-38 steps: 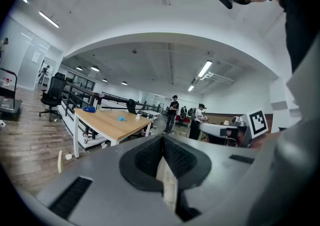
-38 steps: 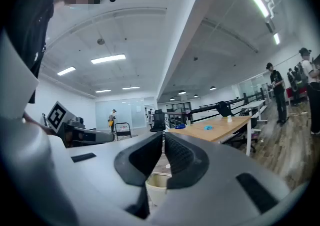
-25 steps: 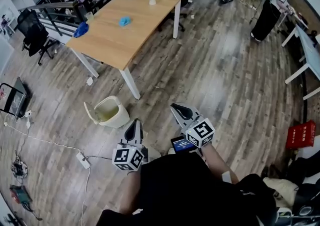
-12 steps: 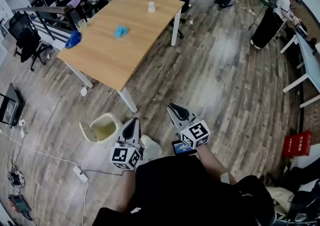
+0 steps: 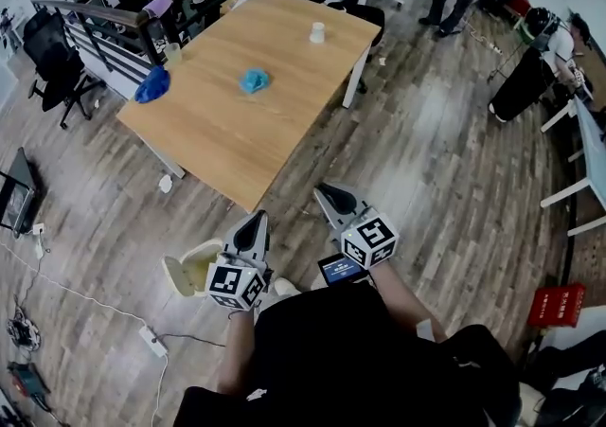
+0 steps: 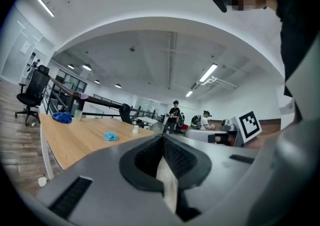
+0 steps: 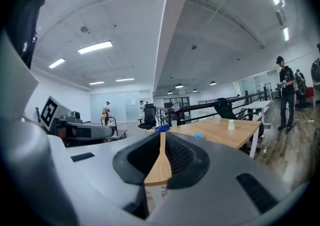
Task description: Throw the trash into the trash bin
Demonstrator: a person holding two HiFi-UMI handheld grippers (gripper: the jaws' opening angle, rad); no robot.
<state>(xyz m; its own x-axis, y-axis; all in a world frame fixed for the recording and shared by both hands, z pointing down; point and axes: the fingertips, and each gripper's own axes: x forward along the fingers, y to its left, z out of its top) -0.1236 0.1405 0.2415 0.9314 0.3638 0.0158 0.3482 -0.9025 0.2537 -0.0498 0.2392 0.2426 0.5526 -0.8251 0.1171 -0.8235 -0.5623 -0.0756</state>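
Crumpled light-blue trash [image 5: 253, 81] lying mid-top on the wooden table [image 5: 218, 136], small white cup [image 5: 317, 32] toward the table's far end, cream trash bin [image 5: 185, 269] on the floor off the table's near corner, left gripper [image 5: 258, 220] and right gripper [image 5: 328, 194] both clenched on nothing, beside that corner

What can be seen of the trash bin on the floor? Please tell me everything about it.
The trash bin is small and pale cream, plastic by its look. It stands upright on the wooden floor, just off the near corner of the table. Its lid hangs open at the left in the head view, so the mouth is uncovered. The inside looks yellowish; its contents cannot be made out. The left gripper overlaps its right part in that view.
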